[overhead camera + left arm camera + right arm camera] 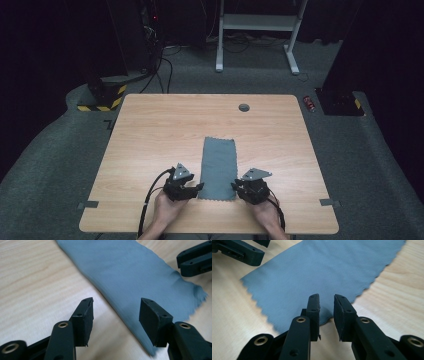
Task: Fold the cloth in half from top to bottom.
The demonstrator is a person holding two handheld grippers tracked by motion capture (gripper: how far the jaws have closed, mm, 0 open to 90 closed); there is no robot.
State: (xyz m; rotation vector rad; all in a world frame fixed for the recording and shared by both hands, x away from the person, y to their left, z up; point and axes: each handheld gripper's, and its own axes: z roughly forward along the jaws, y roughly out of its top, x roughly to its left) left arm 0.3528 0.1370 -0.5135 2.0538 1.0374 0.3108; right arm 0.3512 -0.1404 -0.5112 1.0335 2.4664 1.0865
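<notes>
Grey cloth [218, 167] flat near worktop [150, 130] front edge. Left gripper [116, 312] jaws wide apart, right gripper [327, 308] jaws narrowly parted, bracketing near corners. Likely next: pinch corners.

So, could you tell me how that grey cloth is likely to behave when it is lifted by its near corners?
The grey cloth lies thin and flat on the table, so it will probably drape limply. It puckers near the right tool, suggesting it bunches easily. Its pinked edge looks light; pushing would likely wrinkle it rather than slide it.
</notes>
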